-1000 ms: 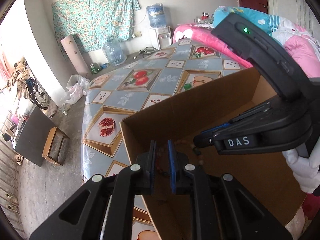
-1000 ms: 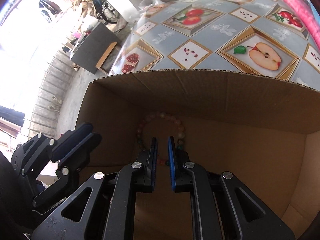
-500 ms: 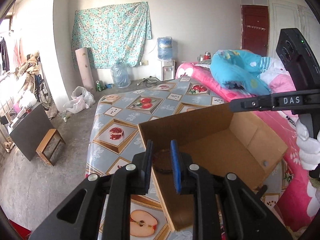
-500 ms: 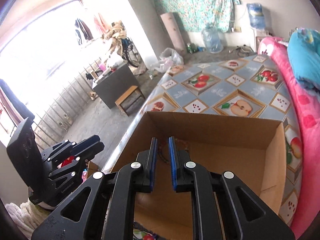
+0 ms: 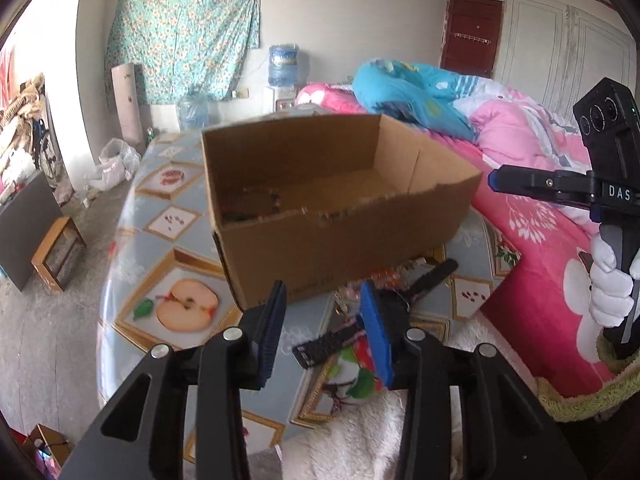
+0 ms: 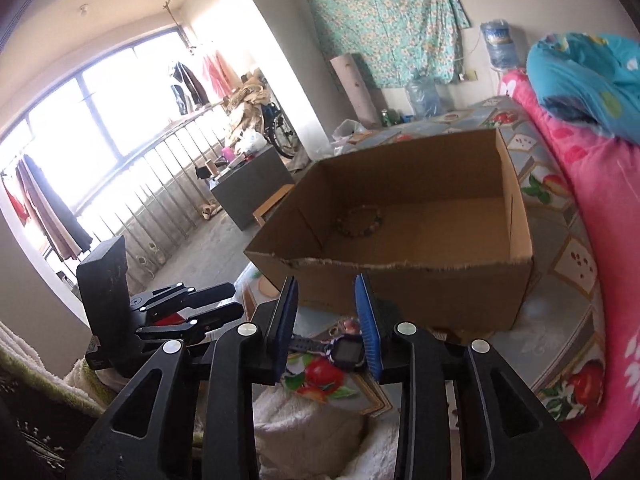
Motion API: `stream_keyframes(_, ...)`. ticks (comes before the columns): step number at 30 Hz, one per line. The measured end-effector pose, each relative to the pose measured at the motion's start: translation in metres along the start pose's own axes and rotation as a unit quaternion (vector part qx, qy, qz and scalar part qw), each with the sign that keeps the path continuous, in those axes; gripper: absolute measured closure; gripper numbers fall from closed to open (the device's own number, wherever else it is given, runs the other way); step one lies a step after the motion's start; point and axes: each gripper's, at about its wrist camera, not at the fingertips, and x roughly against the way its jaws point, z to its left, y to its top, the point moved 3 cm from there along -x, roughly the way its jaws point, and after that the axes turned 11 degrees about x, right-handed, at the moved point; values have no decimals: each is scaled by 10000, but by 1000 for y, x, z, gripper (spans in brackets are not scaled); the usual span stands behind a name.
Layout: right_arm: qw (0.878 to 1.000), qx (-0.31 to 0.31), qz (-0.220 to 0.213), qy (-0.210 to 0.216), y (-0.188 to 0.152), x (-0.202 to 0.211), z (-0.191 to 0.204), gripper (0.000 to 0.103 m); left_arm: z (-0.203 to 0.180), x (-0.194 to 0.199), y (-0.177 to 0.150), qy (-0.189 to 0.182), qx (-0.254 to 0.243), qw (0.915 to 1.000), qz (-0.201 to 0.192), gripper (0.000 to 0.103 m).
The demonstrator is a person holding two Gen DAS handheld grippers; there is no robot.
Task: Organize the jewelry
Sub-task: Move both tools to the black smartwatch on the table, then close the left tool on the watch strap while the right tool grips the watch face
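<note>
Where its torn rim point(image 6: 400, 266) runs, open tablecloth point(image 6: 560, 300).

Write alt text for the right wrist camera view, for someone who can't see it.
The right gripper, jaws apart and empty, hovers over a dark watch lying on the fruit-patterned tablecloth in front of an open cardboard box. A beaded bracelet lies inside the box. The left gripper shows at lower left.

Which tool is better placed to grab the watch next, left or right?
Right, probably. The right tool is open and the watch lies in line between its pads. The left tool is open too, but sits beside the strap.
</note>
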Motion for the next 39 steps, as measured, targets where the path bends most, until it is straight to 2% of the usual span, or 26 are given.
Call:
stream_keyframes(3, 9982, -320, 487, -168, -29, -24, -11, 72, 1, -26, -20, 97, 187, 9991, 375, 66)
stream_keyframes(7, 9948, -611, 799, -150, -45, -47, -20, 72, 8, -44, -29, 169, 376, 9974, 587, 66)
stream_keyframes(11, 9953, -499, 813, -162, -43, -59, -16, 65, 17, -54, -31, 165, 586, 9952, 767, 65)
stream_keyframes(21, 9950, -173, 940, -281, -54, -89, 2, 65, 30, -70, -34, 19, 1177, 9872, 1078, 62)
stream_keyframes(28, 9922, -53, 1145, -487, -67, -105, 7, 68, 33, -72, -31, -313, 1559, 9815, 1068, 54)
stream_keyframes(31, 9913, 28, 1182, -571, -69, -106, 8, 68, 36, -72, -30, -482, 1794, 9766, 1081, 53)
stream_keyframes(39, 9912, -1, 1209, -549, -74, -112, 6, 69, 49, -69, -28, -1047, 2575, 9543, 1098, 46)
